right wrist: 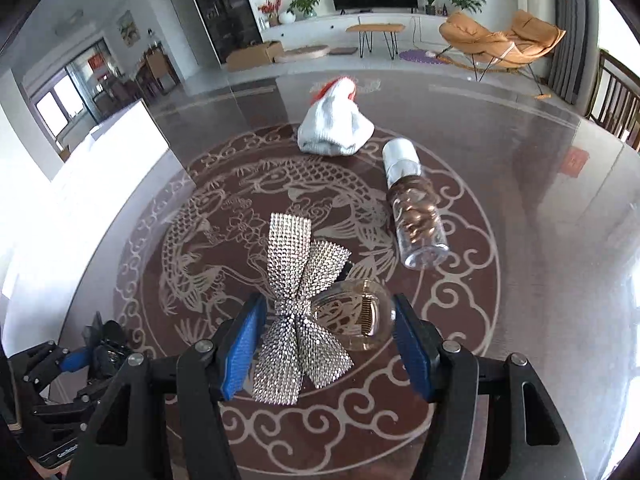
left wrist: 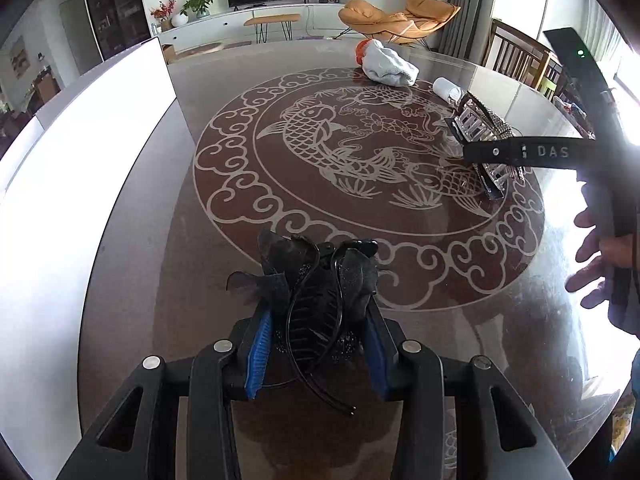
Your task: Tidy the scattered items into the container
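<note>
My left gripper (left wrist: 318, 312) is shut on a black hair clip with dark fabric petals (left wrist: 316, 280), just above the brown table (left wrist: 160, 240). The same gripper (right wrist: 94, 354) shows at the lower left of the right wrist view. My right gripper (right wrist: 328, 304) is open, its blue pads on either side of a rhinestone bow (right wrist: 296, 296) and a clear claw clip (right wrist: 356, 320) that lie on the table; neither pad touches them. The white container (left wrist: 100, 140) stands at the table's left edge.
A grey-white knitted cap with a red tip (right wrist: 332, 128) and a clear bottle with a silver cap (right wrist: 416, 216) lie further back on the table. A hand (left wrist: 592, 264) holds the right gripper. Wooden chairs (right wrist: 616, 100) stand past the right edge.
</note>
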A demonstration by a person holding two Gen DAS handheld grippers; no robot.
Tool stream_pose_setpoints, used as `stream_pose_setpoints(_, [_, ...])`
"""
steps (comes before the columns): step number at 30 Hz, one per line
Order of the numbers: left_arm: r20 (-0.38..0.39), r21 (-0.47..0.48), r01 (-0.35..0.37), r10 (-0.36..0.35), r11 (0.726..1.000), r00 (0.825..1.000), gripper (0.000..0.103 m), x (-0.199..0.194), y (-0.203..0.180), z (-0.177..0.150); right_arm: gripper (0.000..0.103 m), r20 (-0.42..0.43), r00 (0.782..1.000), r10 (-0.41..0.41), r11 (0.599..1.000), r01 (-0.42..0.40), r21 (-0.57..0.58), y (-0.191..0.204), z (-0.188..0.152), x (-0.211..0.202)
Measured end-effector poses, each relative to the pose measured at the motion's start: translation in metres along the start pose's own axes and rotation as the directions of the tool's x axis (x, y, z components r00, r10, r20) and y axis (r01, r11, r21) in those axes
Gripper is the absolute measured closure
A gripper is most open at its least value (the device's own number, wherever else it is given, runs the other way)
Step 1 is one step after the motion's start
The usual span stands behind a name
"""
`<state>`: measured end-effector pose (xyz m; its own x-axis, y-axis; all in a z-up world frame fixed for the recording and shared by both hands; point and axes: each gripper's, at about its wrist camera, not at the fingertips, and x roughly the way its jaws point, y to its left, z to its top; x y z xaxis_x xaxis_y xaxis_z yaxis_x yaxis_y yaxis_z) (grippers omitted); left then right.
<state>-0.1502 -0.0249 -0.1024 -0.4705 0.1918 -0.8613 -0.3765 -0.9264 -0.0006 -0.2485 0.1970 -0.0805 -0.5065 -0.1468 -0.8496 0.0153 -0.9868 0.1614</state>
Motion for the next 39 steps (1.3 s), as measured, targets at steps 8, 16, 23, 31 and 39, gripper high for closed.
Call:
stream_pose_setpoints(8, [0.014,-0.032,-0.016,0.016,0.999,1.0,0.02,0.001,0.001,-0.005,0.053,0.064,0.998,0.017,1.0,-0.017,0.01,-0.001,-0.022,-0.013])
stream_pose_setpoints(16, [0.028,-0.027,-0.024,0.025,0.999,0.999,0.003,0.012,-0.003,0.0,0.052,0.106,0.992,-0.061,0.99,0.074,-0.121,0.004,-0.091,-0.049])
stream_pose_setpoints(23, [0.004,-0.046,-0.034,0.035,0.998,0.999,0.0,0.018,0.0,0.008,0.049,0.121,0.991,-0.056,0.993,0.068,-0.098,0.0,-0.102,-0.042])
stream_pose_setpoints(31, [0.03,-0.053,-0.037,0.038,0.998,0.999,0.0,0.018,-0.001,0.008,0.044,0.112,0.989,-0.099,0.985,0.113,-0.128,0.006,-0.101,-0.04])
stream_pose_setpoints(39, [0.038,-0.056,-0.036,0.039,0.998,0.999,0.0,0.018,0.0,0.008,0.04,0.107,0.988,-0.114,0.984,0.127,-0.128,0.009,-0.098,-0.04])
